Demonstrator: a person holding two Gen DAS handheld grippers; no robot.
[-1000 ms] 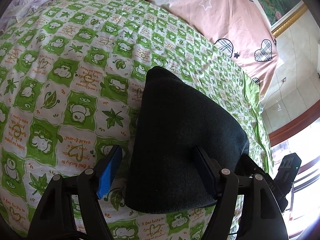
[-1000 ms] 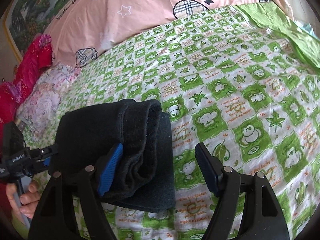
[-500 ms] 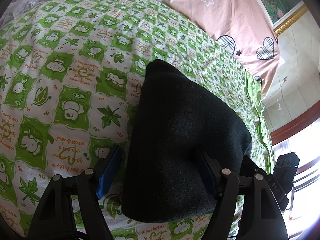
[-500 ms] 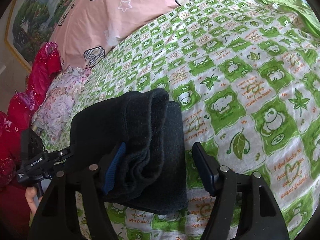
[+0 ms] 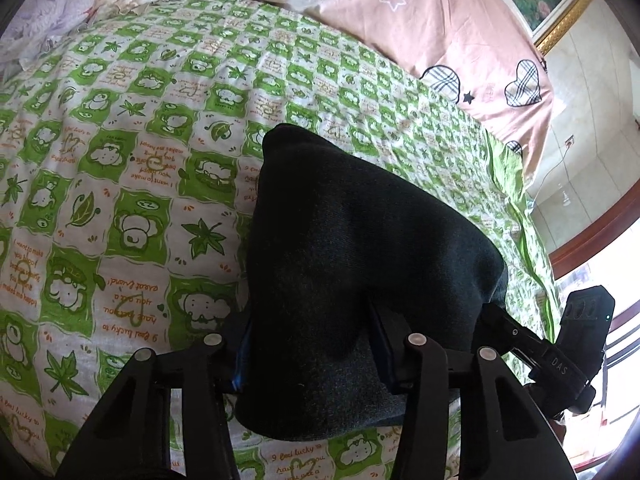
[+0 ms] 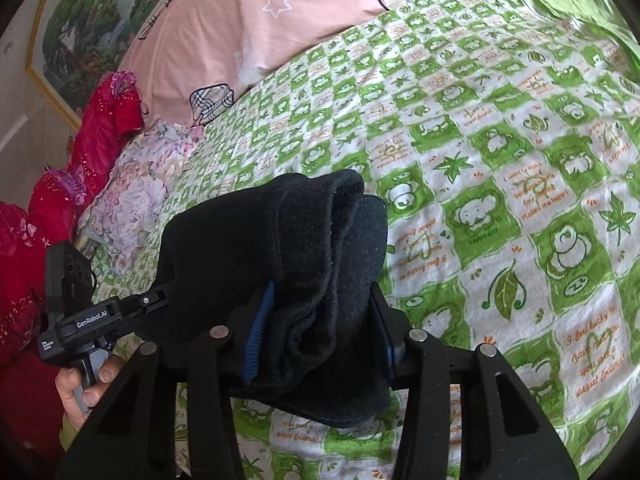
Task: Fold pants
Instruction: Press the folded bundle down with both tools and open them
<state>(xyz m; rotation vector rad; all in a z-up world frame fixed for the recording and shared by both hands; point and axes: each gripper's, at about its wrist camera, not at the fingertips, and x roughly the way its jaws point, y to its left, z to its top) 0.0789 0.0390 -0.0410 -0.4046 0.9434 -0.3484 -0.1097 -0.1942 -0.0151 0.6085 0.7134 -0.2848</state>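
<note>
Here, a thick bundle of dark, soft knit pants (image 5: 360, 264), already doubled over into several layers, lies on a green-and-white checked bedsheet printed with cartoon animals and leaves (image 5: 120, 184), gripped at opposite ends by two hand-held black grippers. The left gripper (image 5: 312, 356) has its jaws pressed in against the fabric at the bundle's near edge, the cloth bulging up between them; the right gripper (image 6: 320, 328), seen from its own camera, pinches the stacked hem edges, one blue-padded finger (image 6: 260, 332) sunk into the folds. From the right view, the left tool shows at the far side of the bundle, a bare hand (image 6: 84, 384) on its handle. A pink quilt with plaid hearts and stars (image 5: 420, 28) lies at the head of the bed, and a pale floral cloth (image 6: 136, 196) and a red garment (image 6: 100, 128) lie along the side. The fold appears nearly complete. The risk from here is that the layers are bulky and loosely stacked: if one grip lifts or lets go ahead of the other, the inner layers could slide out and the bundle sag open, and a shallow bite on the outer layer alone would leave the rest behind on the sheet.
</note>
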